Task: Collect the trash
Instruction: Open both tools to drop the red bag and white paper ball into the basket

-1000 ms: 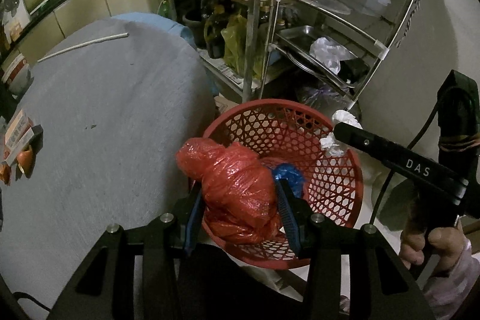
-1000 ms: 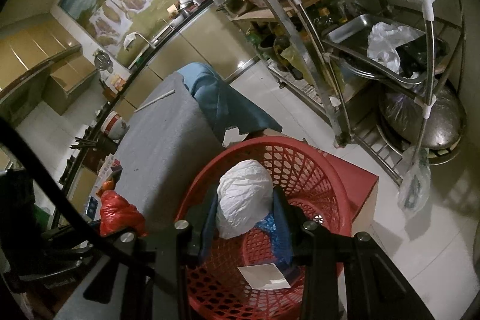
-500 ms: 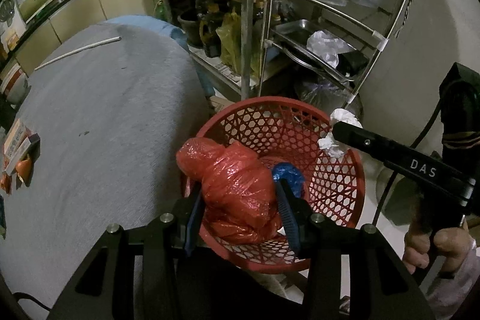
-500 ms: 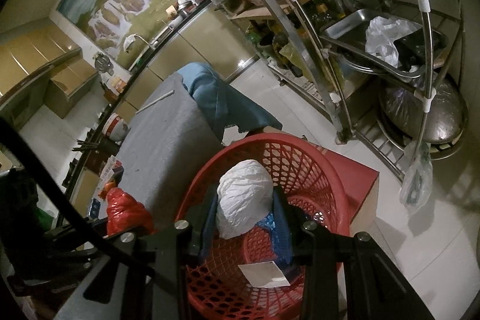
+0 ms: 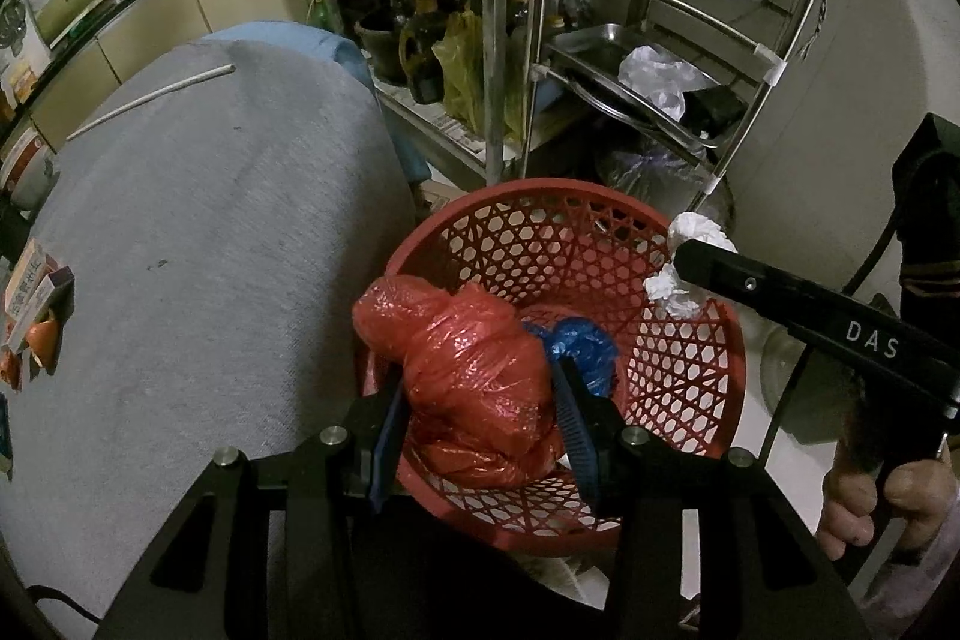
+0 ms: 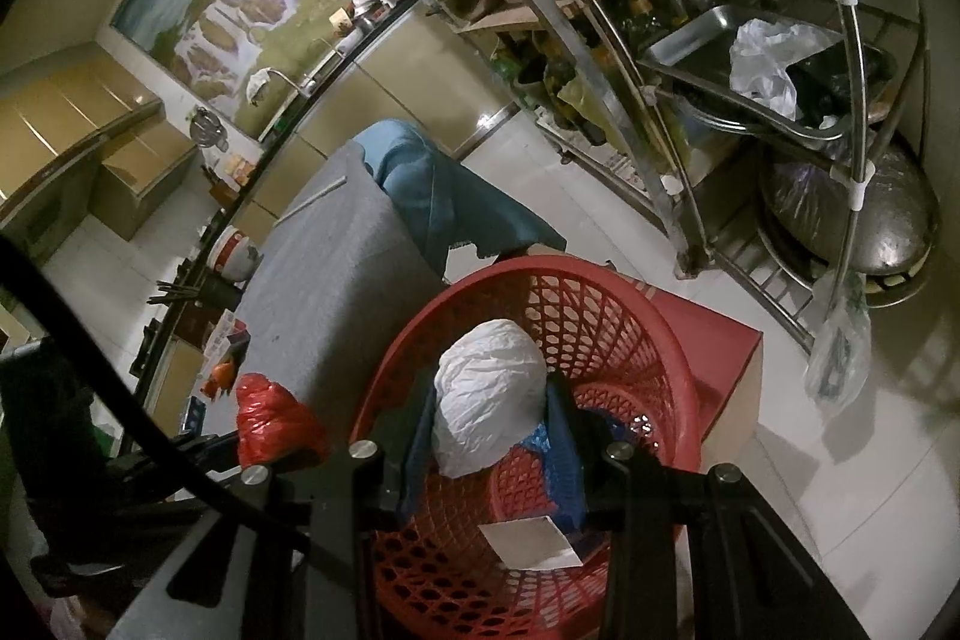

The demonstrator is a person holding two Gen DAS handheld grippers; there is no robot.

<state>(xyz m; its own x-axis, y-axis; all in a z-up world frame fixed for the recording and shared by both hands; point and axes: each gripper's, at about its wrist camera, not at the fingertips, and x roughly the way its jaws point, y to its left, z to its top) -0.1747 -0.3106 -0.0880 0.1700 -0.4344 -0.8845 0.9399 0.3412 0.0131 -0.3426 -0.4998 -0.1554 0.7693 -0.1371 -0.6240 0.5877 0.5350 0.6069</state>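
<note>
- The left gripper (image 5: 477, 421) is clamped on a crumpled red plastic bag (image 5: 468, 370), its blue pads pressing both sides of the bundle.
- The bag hangs over the near rim of the red mesh basket (image 5: 708, 376), partly above the grey-covered table (image 5: 198, 244) edge.
- The right gripper (image 6: 489, 436) grips a crumpled white paper wad (image 6: 486, 406) between its pads, held above the basket's (image 6: 636, 328) inside.
- Inside the basket lie a blue plastic bag (image 6: 555, 466) and a flat white card (image 6: 531, 541), below the wad.
- In the left wrist view the wad (image 5: 684, 259) pokes out past the right gripper's black finger, over the basket's far-right rim.
- A hand (image 5: 870, 502) holds the right gripper's handle.
</note>
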